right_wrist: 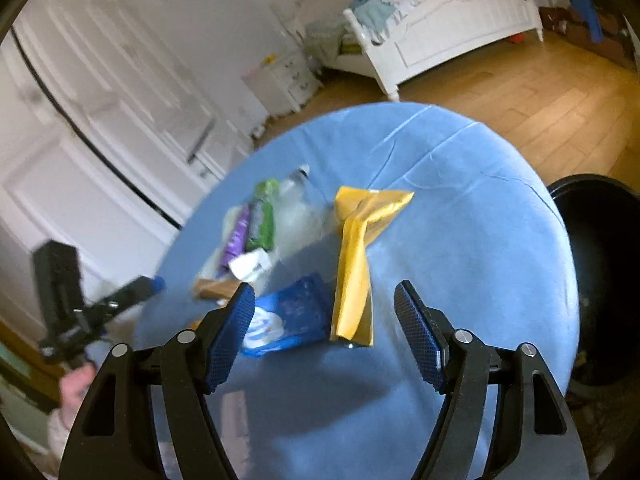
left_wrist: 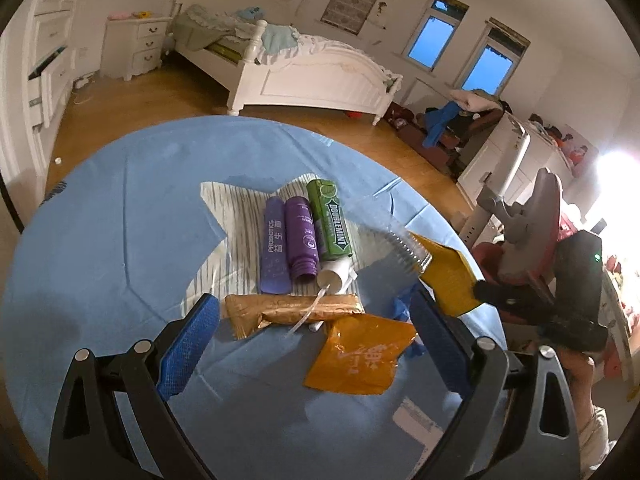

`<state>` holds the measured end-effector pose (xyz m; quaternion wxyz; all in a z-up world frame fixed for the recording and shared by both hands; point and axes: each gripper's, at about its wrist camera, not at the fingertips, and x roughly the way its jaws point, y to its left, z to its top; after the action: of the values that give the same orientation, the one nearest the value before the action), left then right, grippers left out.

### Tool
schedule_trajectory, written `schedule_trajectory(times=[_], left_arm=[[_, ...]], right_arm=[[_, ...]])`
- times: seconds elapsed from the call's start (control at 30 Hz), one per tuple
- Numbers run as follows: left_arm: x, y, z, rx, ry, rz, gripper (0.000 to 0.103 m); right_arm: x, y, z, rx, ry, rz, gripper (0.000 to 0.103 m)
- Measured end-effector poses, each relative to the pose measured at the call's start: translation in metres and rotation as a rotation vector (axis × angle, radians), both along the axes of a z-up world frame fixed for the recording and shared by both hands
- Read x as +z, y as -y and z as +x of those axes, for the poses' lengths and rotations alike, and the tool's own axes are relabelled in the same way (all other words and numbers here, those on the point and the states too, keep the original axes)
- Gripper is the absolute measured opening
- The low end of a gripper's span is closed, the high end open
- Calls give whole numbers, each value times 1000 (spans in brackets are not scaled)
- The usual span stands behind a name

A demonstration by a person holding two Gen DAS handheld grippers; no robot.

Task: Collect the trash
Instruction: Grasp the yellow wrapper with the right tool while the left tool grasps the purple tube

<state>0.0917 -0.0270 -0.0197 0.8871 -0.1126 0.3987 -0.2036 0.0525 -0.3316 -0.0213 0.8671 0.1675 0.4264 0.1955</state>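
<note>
Blue cloth covers the round surface (left_wrist: 100, 216), which carries all the trash. Toward its middle lies a striped white sheet (left_wrist: 236, 216); on it, side by side and touching: a purple sachet (left_wrist: 274, 256), a purple tube (left_wrist: 302, 238) and a green gum pack (left_wrist: 330, 220). A small white bottle (left_wrist: 334, 276) lies at the near end of the gum pack. Just nearer, a brown snack wrapper (left_wrist: 292, 308) lies crosswise with a thin clear straw (left_wrist: 310, 310) across it. An orange packet (left_wrist: 360, 356) lies flat at the near side, touching the wrapper's corner. A clear plastic cup (left_wrist: 394, 236) lies on its side toward the right edge, beside a yellow pouch (right_wrist: 354, 264) that is crumpled and twisted, partly raised. A blue-and-white packet (right_wrist: 290, 318) lies just left of the pouch.

Left gripper (left_wrist: 316, 336): released, jaws wide apart, holding nothing, hanging over the wrapper and orange packet. Right gripper (right_wrist: 324, 336): released, jaws wide apart, holding nothing, with the pouch's near end and the blue-and-white packet between its fingers in view; contact cannot be told.

Black bin (right_wrist: 600, 272): just beyond the surface's right edge.
</note>
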Motion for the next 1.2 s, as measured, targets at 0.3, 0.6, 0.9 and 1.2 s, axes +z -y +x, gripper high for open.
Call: schedule_trajectory(times=[0.3,0.6,0.9,1.2], left_arm=[[-16,10,38,-15,-29,101,77],[-24,44,59,-89,-13,264,40],[-37,37,70,-112,-17,248,25],[-8,5,47,-58,22,67,25]], right_arm=[[-14,-5,10,-27,-6,-74,27],[-22,4,17,-14,-9,-70,27],[-23,10,21,-1,-2,-31,17],[-10,41,12,-12,48,133,13]])
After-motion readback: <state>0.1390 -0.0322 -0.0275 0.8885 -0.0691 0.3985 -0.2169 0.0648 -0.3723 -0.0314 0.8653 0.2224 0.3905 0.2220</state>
